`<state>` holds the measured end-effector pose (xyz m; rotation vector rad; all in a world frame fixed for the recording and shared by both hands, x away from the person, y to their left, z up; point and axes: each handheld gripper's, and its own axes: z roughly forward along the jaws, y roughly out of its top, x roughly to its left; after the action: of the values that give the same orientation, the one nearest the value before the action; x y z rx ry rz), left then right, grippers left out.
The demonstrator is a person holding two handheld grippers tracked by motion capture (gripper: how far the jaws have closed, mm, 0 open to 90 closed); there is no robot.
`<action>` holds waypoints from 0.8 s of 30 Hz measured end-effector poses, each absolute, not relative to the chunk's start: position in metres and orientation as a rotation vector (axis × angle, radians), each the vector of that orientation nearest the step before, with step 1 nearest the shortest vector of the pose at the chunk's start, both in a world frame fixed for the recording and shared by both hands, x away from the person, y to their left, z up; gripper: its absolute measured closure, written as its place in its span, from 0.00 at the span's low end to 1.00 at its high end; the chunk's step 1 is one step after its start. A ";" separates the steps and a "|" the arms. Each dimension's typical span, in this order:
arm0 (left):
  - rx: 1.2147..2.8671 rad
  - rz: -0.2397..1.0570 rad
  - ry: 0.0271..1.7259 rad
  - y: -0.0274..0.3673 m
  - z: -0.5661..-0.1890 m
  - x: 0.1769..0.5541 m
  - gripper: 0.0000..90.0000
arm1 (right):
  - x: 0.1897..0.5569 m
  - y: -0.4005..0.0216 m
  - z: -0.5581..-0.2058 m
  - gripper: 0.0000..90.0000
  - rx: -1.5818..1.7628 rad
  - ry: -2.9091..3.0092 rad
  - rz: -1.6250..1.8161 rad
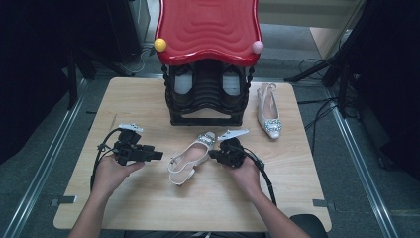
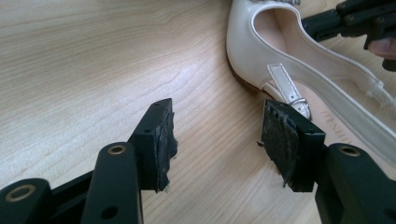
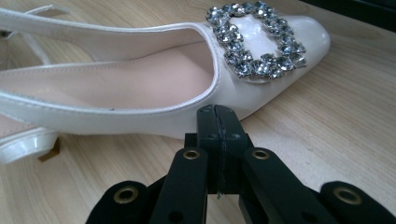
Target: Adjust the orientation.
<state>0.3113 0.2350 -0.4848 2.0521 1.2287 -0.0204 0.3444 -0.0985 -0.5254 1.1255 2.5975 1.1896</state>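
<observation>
A white slingback shoe with a jewelled buckle lies on the wooden table, toe toward the rack. My left gripper sits left of its heel end with the jaws open and nothing between the pads; the heel strap and its small buckle lie just beyond the right pad. My right gripper is on the shoe's other side. Its jaws are shut together, tips right against the shoe's side wall below the jewelled buckle.
A second white shoe lies at the back right of the table. A black shoe rack with a red wavy top stands at the back centre, dark shoes inside it. Cables trail from both grippers toward the front edge.
</observation>
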 end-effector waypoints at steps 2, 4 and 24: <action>2.052 -0.014 1.223 0.236 -0.485 0.309 0.51 | 0.347 -0.097 -0.525 1.00 1.126 2.597 1.187; 2.048 -0.015 1.227 0.237 -0.486 0.307 0.51 | 0.349 -0.096 -0.525 1.00 1.134 2.594 1.191; 2.022 0.020 1.250 0.244 -0.495 0.301 0.50 | 0.372 -0.082 -0.525 0.99 1.151 2.584 1.192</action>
<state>0.3010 0.2441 -0.4948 2.0222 1.2496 0.0195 0.3717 -0.0824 -0.5253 1.1508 2.5837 1.1917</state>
